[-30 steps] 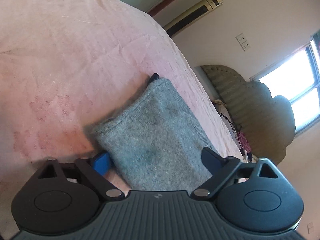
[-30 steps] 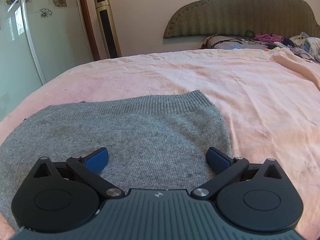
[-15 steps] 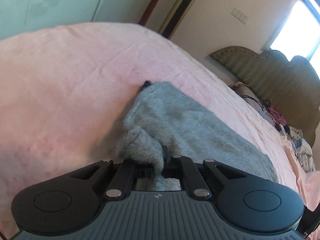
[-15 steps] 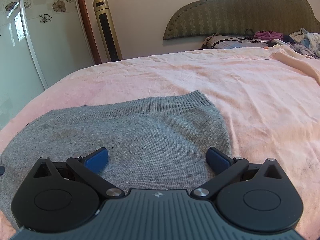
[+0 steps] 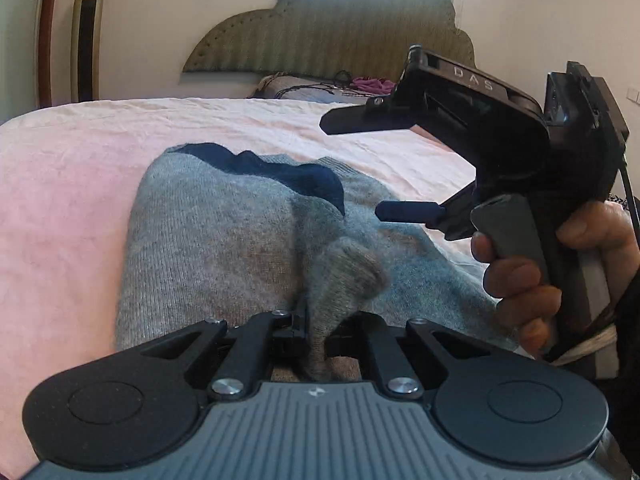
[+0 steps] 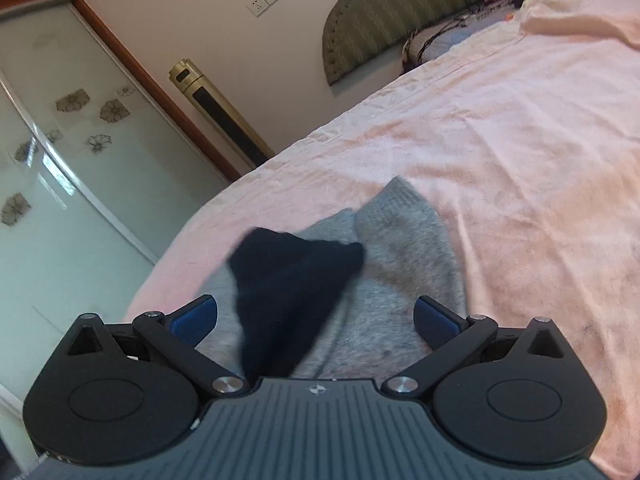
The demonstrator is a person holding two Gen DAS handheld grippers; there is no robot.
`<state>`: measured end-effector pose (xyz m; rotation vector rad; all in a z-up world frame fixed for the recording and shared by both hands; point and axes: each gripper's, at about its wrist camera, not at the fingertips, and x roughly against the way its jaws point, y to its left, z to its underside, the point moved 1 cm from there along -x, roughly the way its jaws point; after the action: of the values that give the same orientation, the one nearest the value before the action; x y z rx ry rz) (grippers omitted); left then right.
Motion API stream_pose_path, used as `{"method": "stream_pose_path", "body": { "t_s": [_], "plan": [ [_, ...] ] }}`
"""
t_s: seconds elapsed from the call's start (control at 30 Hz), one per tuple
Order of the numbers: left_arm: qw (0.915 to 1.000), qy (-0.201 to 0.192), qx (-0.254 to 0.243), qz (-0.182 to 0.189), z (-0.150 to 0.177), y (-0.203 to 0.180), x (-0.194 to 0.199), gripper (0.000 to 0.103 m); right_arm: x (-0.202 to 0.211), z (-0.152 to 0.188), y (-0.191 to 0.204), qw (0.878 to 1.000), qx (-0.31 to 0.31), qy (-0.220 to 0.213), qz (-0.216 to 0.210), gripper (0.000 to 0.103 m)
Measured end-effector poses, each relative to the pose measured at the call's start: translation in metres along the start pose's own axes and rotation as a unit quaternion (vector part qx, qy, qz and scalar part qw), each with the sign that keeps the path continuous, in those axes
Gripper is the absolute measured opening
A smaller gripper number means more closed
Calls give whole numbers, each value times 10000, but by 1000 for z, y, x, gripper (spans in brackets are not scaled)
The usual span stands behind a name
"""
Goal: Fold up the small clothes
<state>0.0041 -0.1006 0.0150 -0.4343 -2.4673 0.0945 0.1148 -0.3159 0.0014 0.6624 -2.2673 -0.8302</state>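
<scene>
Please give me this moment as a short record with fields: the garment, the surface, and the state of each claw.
garment: gray knit garment with a dark navy part, partly folded over itself
surface: pink bedspread
left claw: shut on a bunched fold of the gray knit
right claw: open, above the garment, holding nothing
background: padded headboard, tall gold tower unit

Left claw point(image 5: 316, 332) pads buried in sweater point(image 5: 208, 240) fold. Dark cloth point(image 6: 288, 300) blurred, its 6 o'clock end hidden behind right claw point(image 6: 316, 316) body; sweater's near edge hidden too.
</scene>
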Motion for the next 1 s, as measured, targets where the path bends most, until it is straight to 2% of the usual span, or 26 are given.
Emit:
{"method": "stream_pose_path", "body": {
  "t_s": [0.1,0.17,0.2,0.27,0.3,0.37,0.4,0.47,0.53,0.6,0.67,0.7,0.73,0.77,0.8,0.87,0.9,0.93,0.97,1.0],
  "plan": [
    [9999,-97,-43,55,-5,-1,6,5,-13,-14,0,9969,-440,546,-348,103],
    [9996,-181,-194,66,-5,-5,10,5,-29,-20,-1,9901,-721,1058,-577,103],
    [9993,-206,-278,127,-5,-9,11,5,-38,-20,2,9871,-746,1279,-606,103],
    [9977,-271,-593,182,-3,-21,12,5,-50,-22,10,9870,-509,1450,-465,100],
    [9969,-268,-714,189,-2,-25,9,5,-56,-23,14,9870,-408,1500,-400,93],
    [9963,-201,-812,215,-4,-29,-2,5,-70,-27,16,9870,-212,1585,-180,58],
    [9962,-195,-824,219,-5,-31,-5,5,-74,-28,17,9861,25,1663,59,17],
    [9958,-235,-817,325,-10,-38,-9,5,-69,-32,18,9863,316,1619,103,19],
    [9950,-241,-796,547,-13,-48,-13,5,-50,-39,22,9884,606,1393,90,19],
    [9933,-89,-852,773,-9,-61,-25,5,-32,-47,15,9899,706,1210,194,19],
    [9917,212,-923,868,1,-70,-47,6,-24,-50,-6,9887,707,1202,552,19],
    [9914,78,-974,868,4,-72,-48,6,-24,-49,-20,9876,660,1253,679,19],
    [9907,-64,-973,946,5,-71,-43,10,-22,-48,-34,9894,499,1195,663,14],
    [9896,-109,-896,1123,4,-68,-36,21,-18,-48,-43,9924,271,1097,486,14],
    [9877,-120,-794,1340,2,-61,-28,29,-13,-47,-50,9943,28,1004,345,22],
    [9853,-159,-625,1581,-1,-38,-6,84,-1,-48,-51,9964,-187,810,170,45],
    [9851,-309,-555,1596,-1,-25,8,91,7,-51,-48,9979,-177,618,64,72],
    [9848,-513,-446,1596,-2,-8,23,94,17,-54,-44,9991,-103,392,140,98],
    [9835,-680,-357,1637,-2,8,36,95,25,-57,-41,9994,18,193,299,103],
    [9832,-781,-290,1622,-4,25,46,97,29,-62,-38,9990,188,112,397,101]
  ]
}}
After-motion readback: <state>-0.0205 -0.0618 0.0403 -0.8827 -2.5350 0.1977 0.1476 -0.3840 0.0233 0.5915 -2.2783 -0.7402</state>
